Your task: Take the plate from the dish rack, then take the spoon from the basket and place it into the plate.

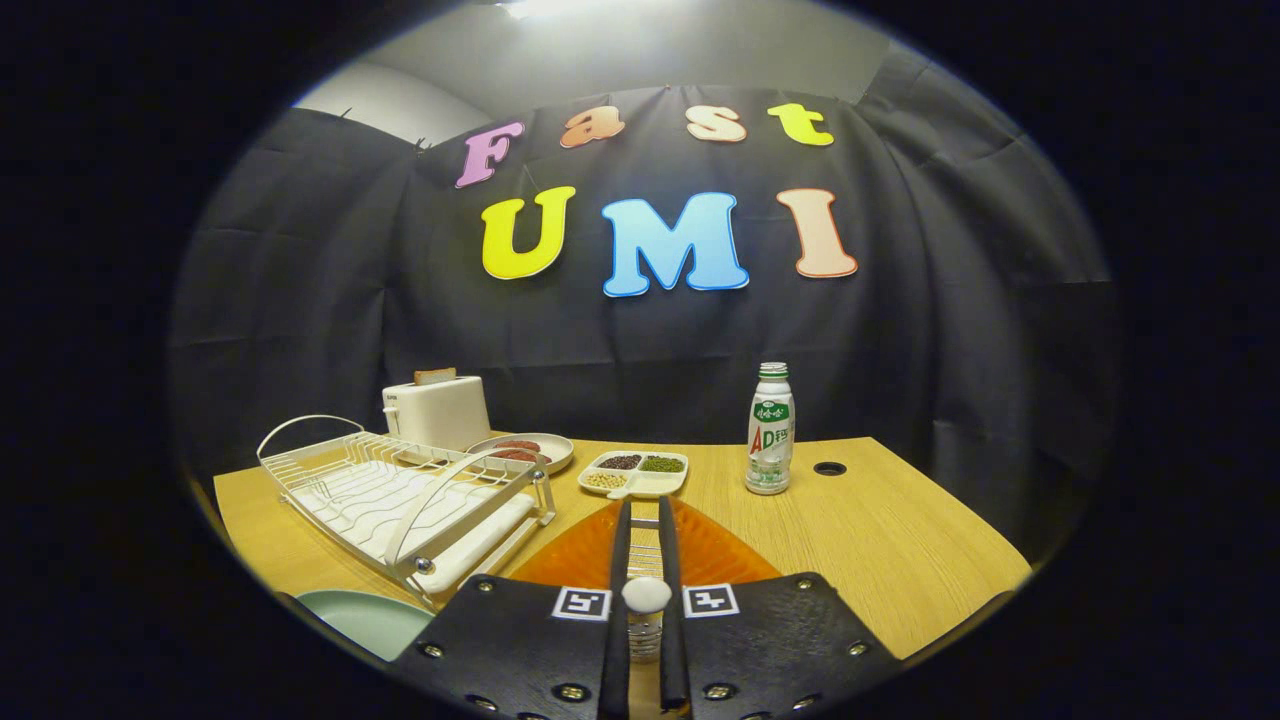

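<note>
On the wooden table point(900, 540) a white toaster point(437, 411) with a slice in its slot stands at the back. Beside it sits a round dish of sausages point(522, 452), then a divided tray of beans point(634, 473). A green-labelled bottle point(770, 430) stands upright just beside a round hole point(829, 468) in the tabletop

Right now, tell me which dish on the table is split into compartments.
The white tray just beyond the gripper, left of the bottle. The round plate by the toaster is undivided.

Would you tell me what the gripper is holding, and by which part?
The gripper is shut on a spoon, gripping its handle; the bowl end shows near the fingers' base.
</note>
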The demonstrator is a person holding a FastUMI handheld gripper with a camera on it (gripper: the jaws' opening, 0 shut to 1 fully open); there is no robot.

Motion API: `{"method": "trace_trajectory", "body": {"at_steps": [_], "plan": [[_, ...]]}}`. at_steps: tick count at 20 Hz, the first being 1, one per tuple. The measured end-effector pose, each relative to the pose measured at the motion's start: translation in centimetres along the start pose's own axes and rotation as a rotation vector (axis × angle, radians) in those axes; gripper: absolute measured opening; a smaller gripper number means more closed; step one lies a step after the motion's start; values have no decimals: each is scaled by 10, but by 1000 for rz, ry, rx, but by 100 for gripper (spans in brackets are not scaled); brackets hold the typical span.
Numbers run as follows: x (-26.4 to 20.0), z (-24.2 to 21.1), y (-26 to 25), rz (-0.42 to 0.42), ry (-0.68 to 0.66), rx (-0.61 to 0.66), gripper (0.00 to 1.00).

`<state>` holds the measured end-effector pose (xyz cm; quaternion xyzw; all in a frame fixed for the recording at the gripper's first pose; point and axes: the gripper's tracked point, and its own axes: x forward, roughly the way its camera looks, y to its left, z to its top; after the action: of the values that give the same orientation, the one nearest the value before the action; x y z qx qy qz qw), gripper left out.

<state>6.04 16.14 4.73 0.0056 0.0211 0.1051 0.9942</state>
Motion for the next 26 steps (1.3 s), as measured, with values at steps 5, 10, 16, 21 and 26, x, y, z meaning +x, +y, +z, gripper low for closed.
{"method": "trace_trajectory", "body": {"at_steps": [5, 10, 16, 21, 26], "plan": [[-3, 26, -6, -6, -20, 13, 12], [-13, 60, -9, 21, -30, 20, 12], [-51, 88, 0, 88, -7, -13, 12], [-108, 88, 19, 138, 81, -23, 12], [-147, 70, 72, 178, 177, -46, 12]]}}
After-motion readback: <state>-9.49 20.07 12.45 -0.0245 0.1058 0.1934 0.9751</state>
